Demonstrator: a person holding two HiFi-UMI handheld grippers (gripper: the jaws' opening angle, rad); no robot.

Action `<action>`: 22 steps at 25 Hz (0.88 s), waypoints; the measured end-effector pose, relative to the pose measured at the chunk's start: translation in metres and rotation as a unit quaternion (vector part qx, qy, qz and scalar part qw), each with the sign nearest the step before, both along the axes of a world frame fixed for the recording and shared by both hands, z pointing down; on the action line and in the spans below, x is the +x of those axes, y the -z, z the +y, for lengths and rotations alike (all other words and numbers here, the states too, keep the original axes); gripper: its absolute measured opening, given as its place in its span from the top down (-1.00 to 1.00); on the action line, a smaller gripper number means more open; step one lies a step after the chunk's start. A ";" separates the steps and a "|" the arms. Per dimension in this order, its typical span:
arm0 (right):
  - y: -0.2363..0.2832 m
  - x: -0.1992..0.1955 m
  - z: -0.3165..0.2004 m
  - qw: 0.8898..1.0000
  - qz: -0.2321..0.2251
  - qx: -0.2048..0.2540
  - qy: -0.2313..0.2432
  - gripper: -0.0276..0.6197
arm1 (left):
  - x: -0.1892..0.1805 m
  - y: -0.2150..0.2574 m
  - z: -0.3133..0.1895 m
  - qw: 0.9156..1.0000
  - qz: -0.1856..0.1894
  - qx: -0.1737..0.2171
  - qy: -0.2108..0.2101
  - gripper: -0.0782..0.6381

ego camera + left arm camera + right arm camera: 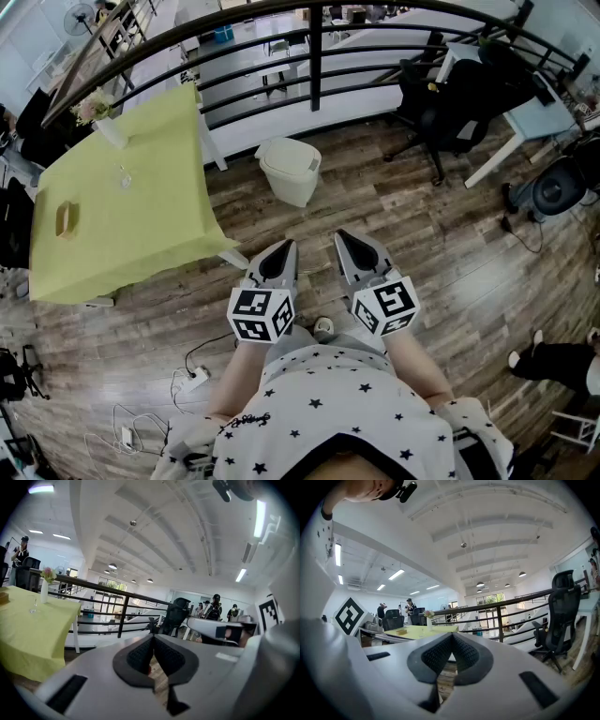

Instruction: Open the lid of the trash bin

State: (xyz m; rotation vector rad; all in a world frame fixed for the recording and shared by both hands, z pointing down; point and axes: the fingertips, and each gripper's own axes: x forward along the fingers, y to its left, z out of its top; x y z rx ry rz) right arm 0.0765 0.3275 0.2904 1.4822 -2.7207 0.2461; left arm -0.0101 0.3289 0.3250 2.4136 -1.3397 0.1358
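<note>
Head view gives me the layout. At the left stands a desk [141,216] under a yellow-green cloth, with a small box [66,219] by its left edge, a flower vase [105,127] on its far edge and a glass [124,176] just this side of the vase. Just off the desk's right edge, on the wooden floor [422,244] below the railing [314,56], sits the white trash bin [291,171]. Its lid is down, so I cannot say what is inside. A dark mark on the lid's right side may be a catch; it is too small to tell.

My left tool [279,253] and right tool [349,242] hang side by side, well apart from the bin, tips aimed its way. In the left gripper view the jaws meet at the tip with nothing between them; the right gripper view shows the same, closed and empty.

The bin lies straight ahead of the left tool and a little left of the right one, so I judge the left marginally nearer. The lid's longer side runs roughly across my approach. I reckon I must step closer before any reach.

Further right stand an office chair [450,103] and a second desk [534,122].
</note>
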 end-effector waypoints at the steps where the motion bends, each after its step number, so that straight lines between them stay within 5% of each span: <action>1: 0.000 0.003 0.001 1.000 -0.002 -0.001 -0.001 0.93 | 0.002 0.001 0.001 1.000 -0.001 0.002 0.000 0.74; 22: -0.005 -0.009 0.025 0.998 -0.019 -0.017 0.049 0.93 | -0.008 -0.008 0.021 0.998 0.031 -0.019 0.044 0.75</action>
